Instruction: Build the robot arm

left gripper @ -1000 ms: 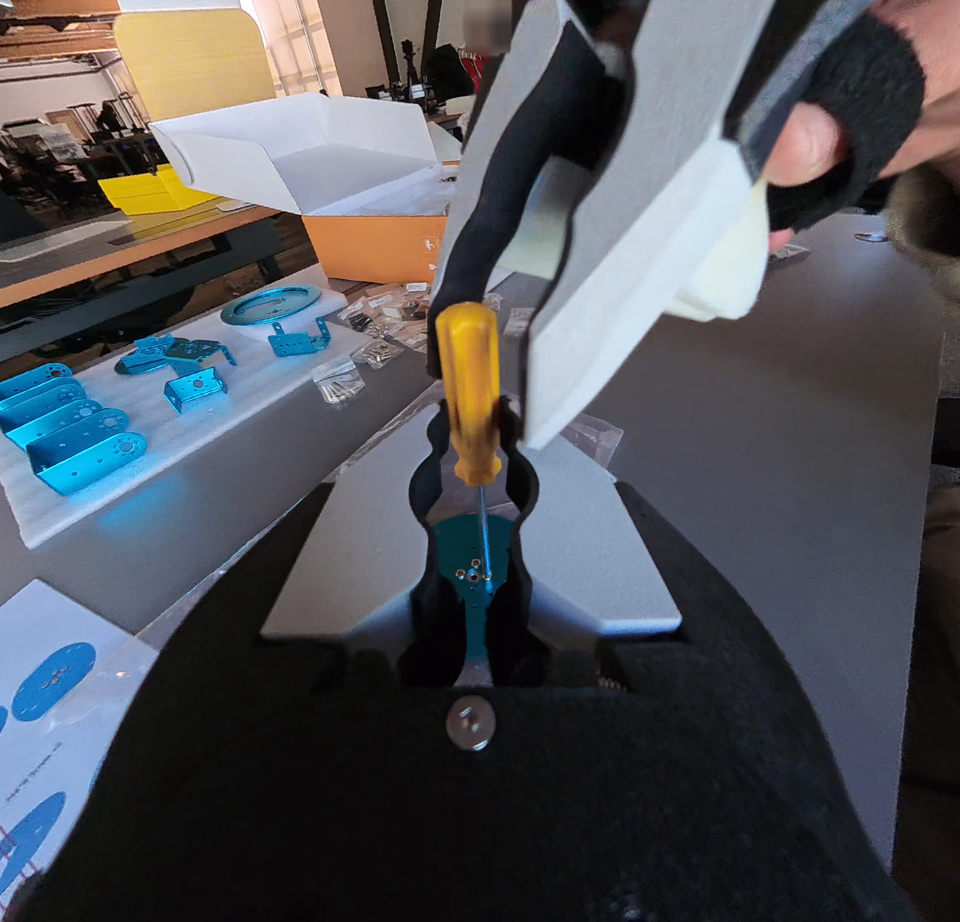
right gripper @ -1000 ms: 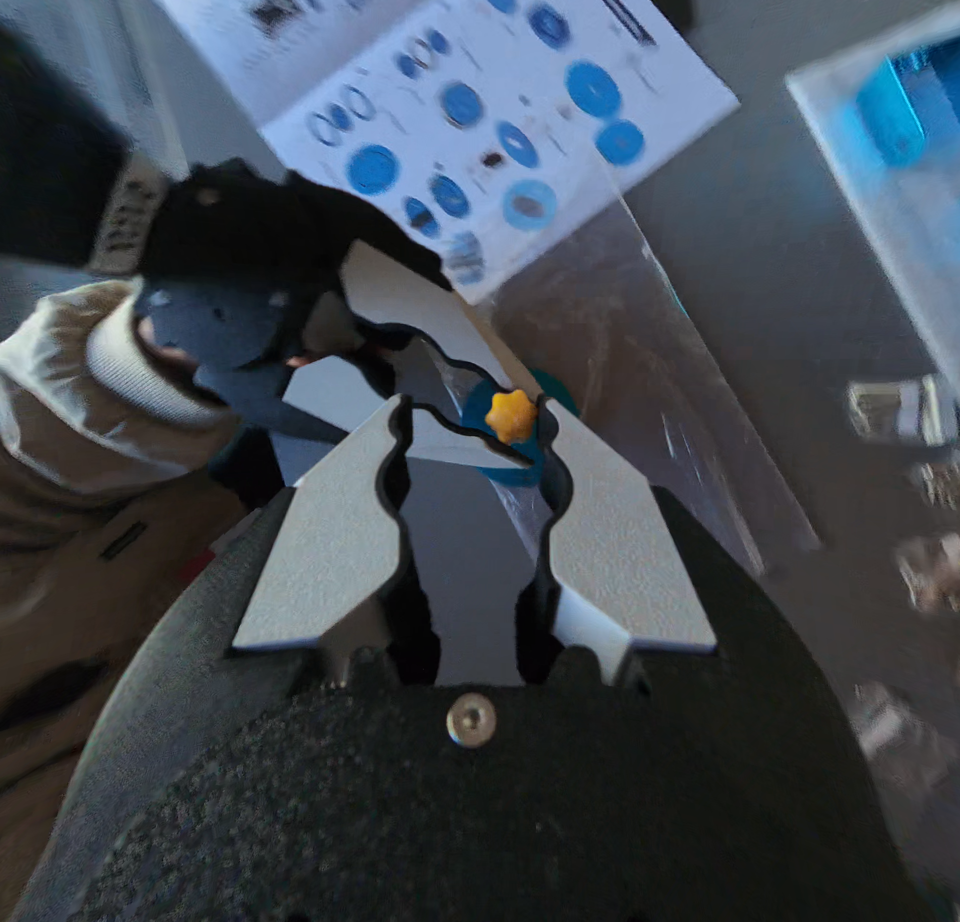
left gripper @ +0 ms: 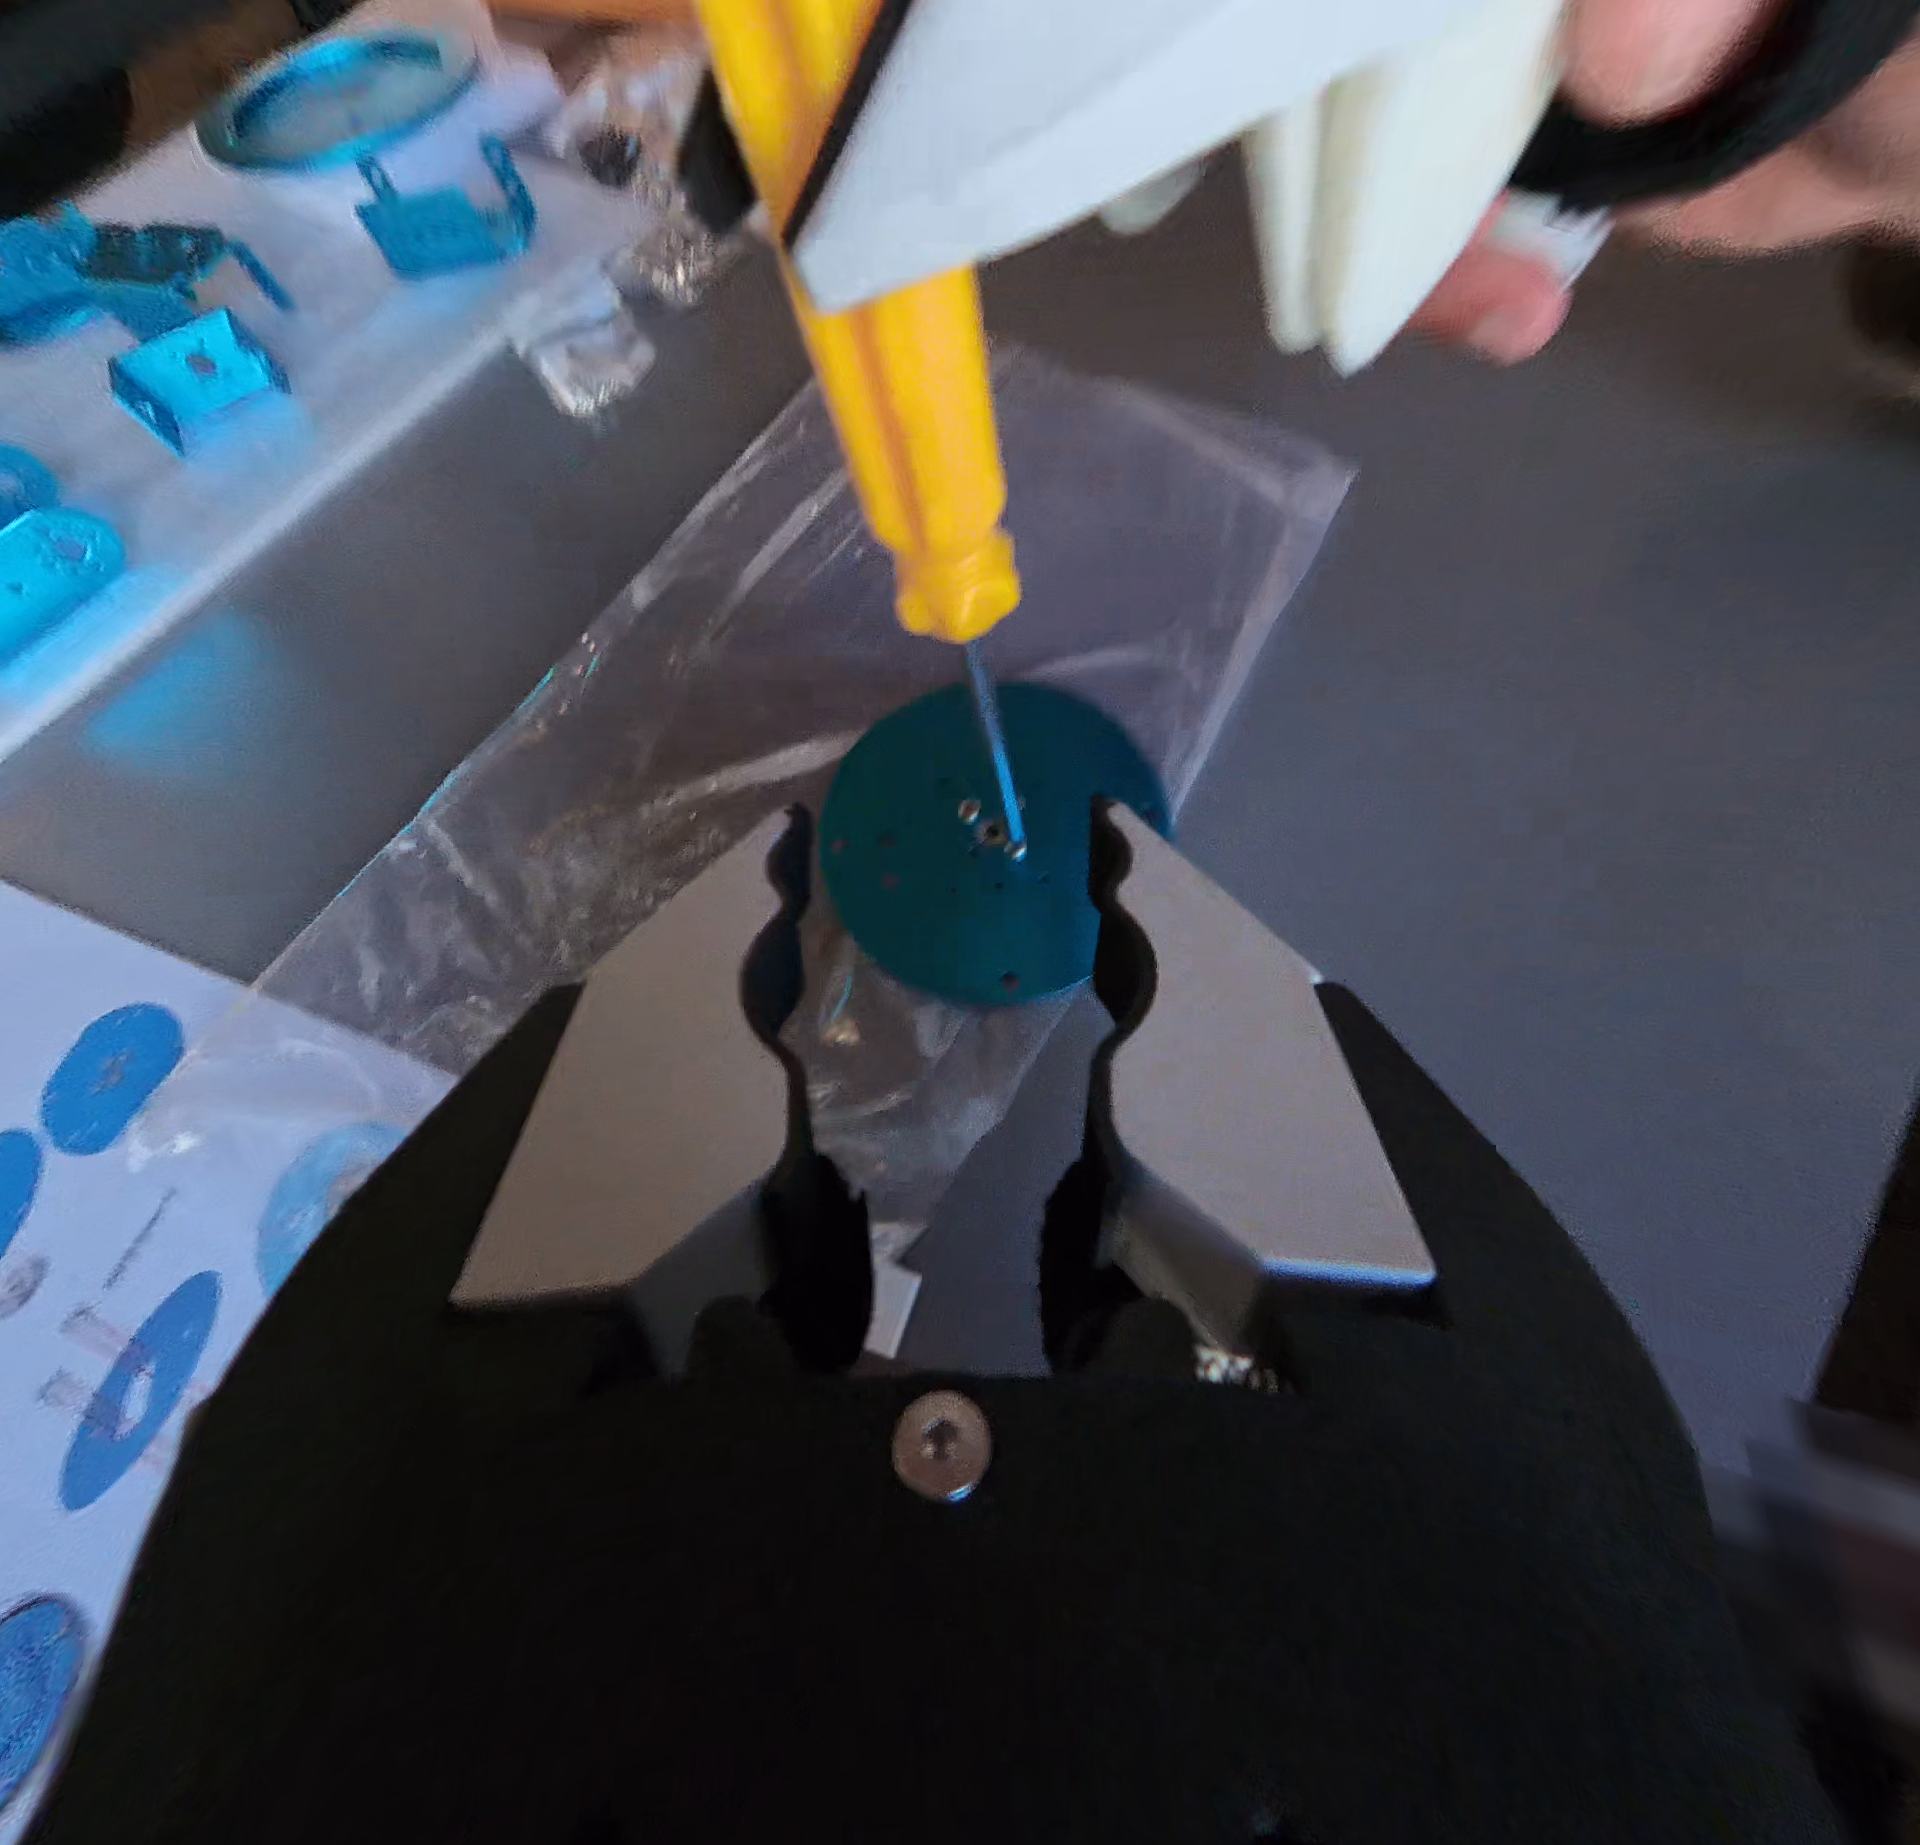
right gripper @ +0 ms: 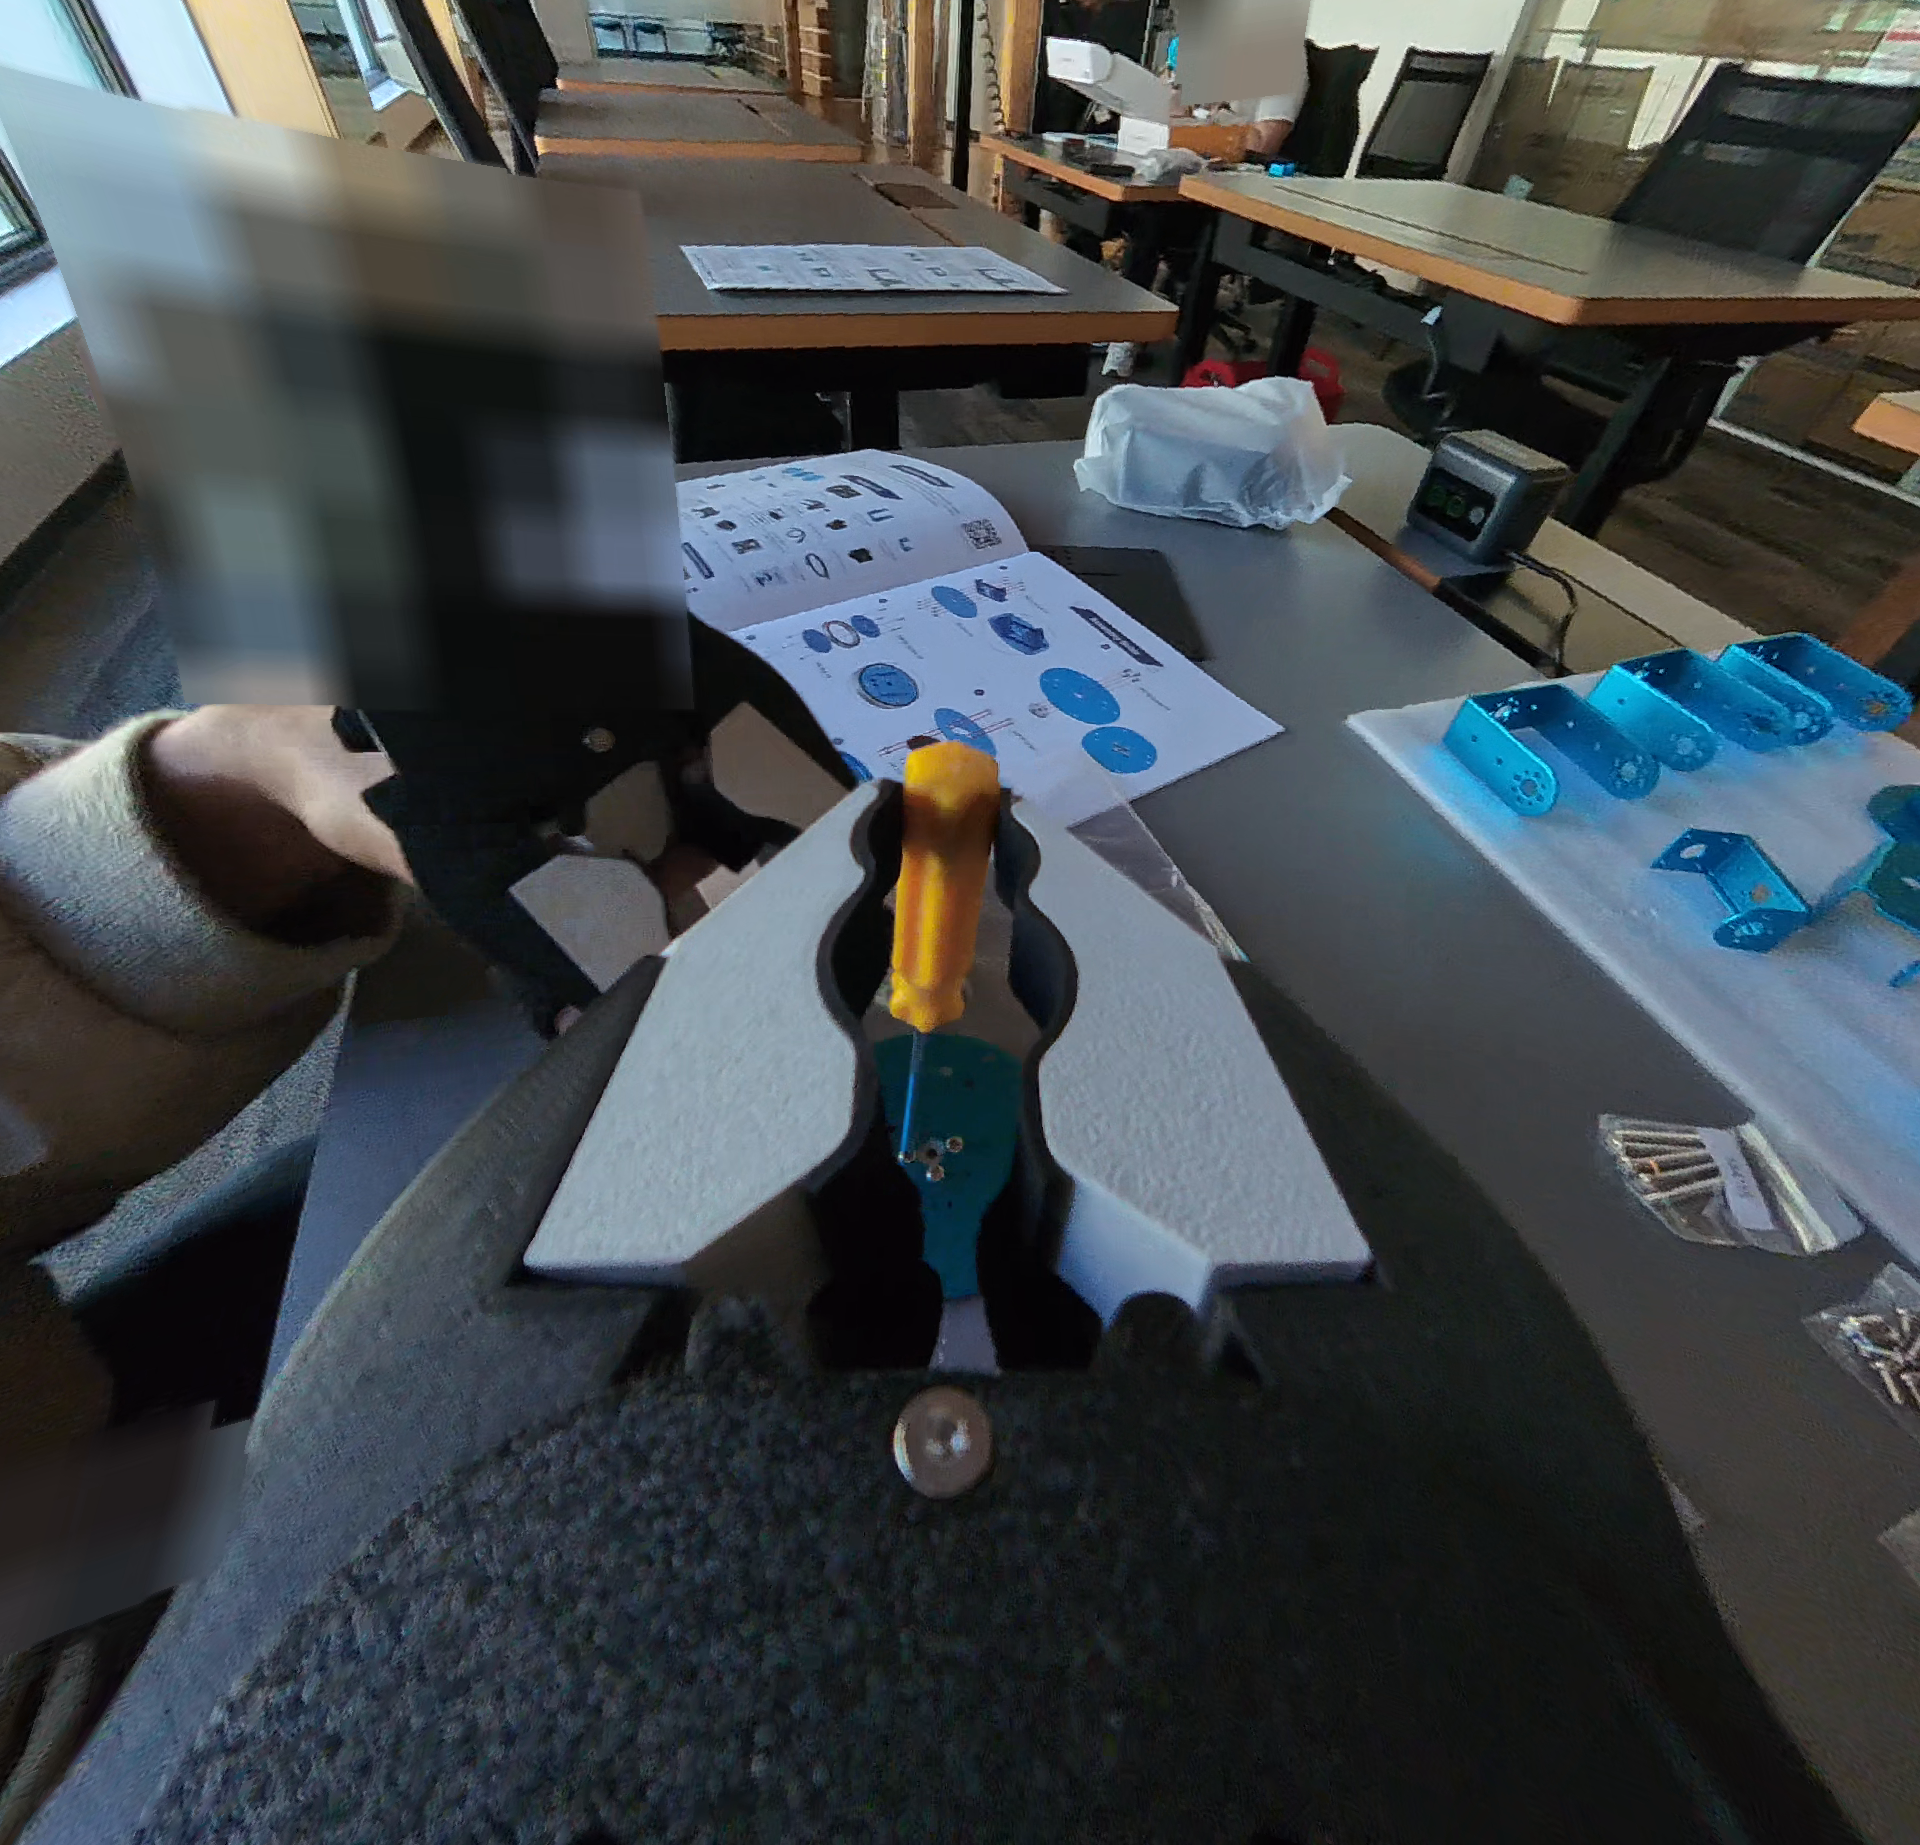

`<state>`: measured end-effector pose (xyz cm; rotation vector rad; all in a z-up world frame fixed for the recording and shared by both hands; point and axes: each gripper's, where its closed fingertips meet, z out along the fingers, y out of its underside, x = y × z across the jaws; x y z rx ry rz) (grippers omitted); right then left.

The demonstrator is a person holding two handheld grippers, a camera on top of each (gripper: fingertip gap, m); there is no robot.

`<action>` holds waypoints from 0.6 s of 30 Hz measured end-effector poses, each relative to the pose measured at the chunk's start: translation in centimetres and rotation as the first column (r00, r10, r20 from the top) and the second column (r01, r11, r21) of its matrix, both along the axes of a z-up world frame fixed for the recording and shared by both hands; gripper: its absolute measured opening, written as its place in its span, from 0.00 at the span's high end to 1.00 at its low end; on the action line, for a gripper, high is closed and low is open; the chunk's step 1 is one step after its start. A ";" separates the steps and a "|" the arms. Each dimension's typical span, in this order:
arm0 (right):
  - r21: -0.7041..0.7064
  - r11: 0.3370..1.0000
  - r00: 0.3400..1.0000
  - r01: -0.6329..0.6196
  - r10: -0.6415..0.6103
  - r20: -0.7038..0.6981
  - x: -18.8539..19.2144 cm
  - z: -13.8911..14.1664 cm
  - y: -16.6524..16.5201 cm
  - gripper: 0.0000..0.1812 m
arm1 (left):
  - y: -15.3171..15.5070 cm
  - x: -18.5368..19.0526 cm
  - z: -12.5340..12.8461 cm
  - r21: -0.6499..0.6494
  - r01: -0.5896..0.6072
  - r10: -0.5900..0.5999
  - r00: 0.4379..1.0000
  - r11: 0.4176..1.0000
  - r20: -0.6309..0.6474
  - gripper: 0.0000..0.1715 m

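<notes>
Your left wrist view is smeared with motion blur: the blue parts (left gripper: 197, 382) and the hand (left gripper: 1714, 81) up beyond the disc (left gripper: 977, 860) are soft, while the disc itself stays fairly crisp. Your right wrist view is sharp and daylit, with windows (right gripper: 62, 39) bright far left of the screwdriver (right gripper: 940, 891). Both views bend at the edges. The foam sheet (right gripper: 1662, 922) right of it glows blue beside its parts.

Your left view is motion-blurred; its top edge crops the yellow-handled screwdriver (left gripper: 904, 361); the blue brackets (left gripper: 197, 382) lack detail.
</notes>
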<state>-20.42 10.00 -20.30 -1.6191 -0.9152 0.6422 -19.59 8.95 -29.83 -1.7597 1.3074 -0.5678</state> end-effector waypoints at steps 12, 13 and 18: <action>-0.007 0.989 0.989 0.145 -0.145 0.004 1.6 -0.2 0.4 0.91 | -0.3 0.3 -3.0 -0.115 0.036 -0.046 0.996 0.993 -0.080 0.68; -0.013 0.983 0.983 0.185 -0.185 0.009 1.9 -0.2 0.7 0.90 | -0.3 0.3 -3.0 -0.120 0.032 -0.042 0.996 0.992 -0.079 0.69; 0.014 0.938 0.936 0.346 -0.346 0.058 2.2 -0.3 0.6 0.90 | -0.2 0.4 -3.0 -0.120 0.016 -0.025 0.996 0.993 -0.082 0.71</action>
